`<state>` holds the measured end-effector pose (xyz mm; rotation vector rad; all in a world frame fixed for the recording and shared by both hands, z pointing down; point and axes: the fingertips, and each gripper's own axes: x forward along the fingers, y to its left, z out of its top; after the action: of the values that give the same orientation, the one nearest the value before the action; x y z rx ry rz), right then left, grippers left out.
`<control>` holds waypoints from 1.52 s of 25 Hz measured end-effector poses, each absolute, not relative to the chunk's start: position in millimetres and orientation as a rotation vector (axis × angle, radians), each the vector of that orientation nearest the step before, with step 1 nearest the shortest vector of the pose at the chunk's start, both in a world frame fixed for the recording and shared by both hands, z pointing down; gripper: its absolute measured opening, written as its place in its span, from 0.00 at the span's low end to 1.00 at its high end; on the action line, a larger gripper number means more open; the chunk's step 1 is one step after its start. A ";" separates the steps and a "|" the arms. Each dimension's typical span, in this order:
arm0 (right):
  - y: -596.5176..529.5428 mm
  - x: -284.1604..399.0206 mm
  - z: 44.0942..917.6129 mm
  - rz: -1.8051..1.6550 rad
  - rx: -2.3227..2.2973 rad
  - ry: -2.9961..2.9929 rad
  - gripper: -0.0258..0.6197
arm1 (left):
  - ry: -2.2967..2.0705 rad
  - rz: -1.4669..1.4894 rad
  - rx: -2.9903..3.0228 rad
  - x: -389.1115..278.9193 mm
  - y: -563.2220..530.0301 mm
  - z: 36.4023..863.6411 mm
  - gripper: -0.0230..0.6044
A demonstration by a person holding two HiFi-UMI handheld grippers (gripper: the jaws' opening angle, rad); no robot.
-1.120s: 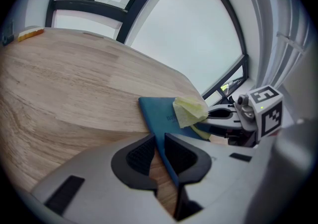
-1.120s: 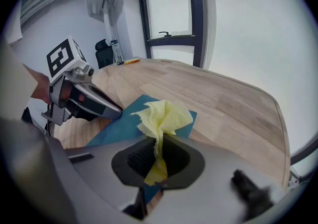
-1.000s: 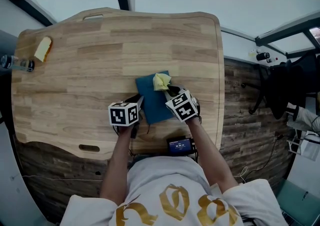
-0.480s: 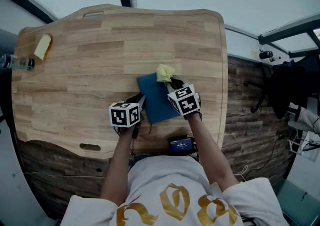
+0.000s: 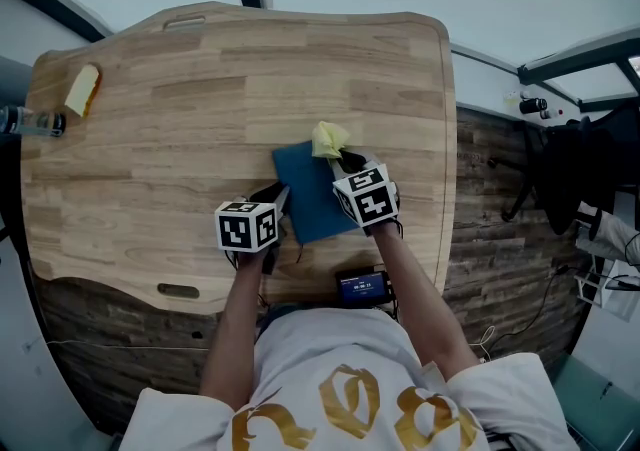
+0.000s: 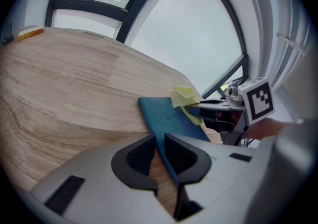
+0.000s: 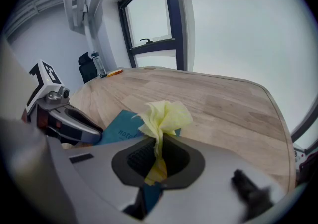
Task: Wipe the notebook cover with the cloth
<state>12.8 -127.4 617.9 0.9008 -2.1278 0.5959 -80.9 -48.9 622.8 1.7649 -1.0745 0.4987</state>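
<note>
Head view: blue softcover notebook (image 5: 306, 197) lies on the pale wooden table (image 5: 170, 129), its near edge pinched by the nearly closed left gripper (image 6: 158, 149). The right gripper (image 7: 157, 154), clamped on the crumpled yellow cloth (image 7: 163, 116), holds it at the cover's far corner. Wiping seems under way, with most of the cover likely left.

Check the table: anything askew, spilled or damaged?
Nothing spilled or damaged. The notebook lies skewed to the table edge, its near edge clamped in the left gripper. The right gripper holds the cloth bunched up at the notebook's far right corner, not spread flat.
</note>
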 end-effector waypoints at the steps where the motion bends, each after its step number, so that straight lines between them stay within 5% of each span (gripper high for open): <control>1: -127.5 12.3 617.8 0.598 0.904 -2.128 0.10 | -1.074 0.498 1.765 -80.9 -48.9 622.9 0.15; 38: -84.5 -68.3 618.7 0.574 0.622 -2.204 0.10 | -1.077 0.498 1.762 -80.6 -48.3 622.8 0.15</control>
<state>-68.3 -84.5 618.7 0.6222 -2.2042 0.5735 -80.6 -48.3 622.8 1.7617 -1.0771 0.4977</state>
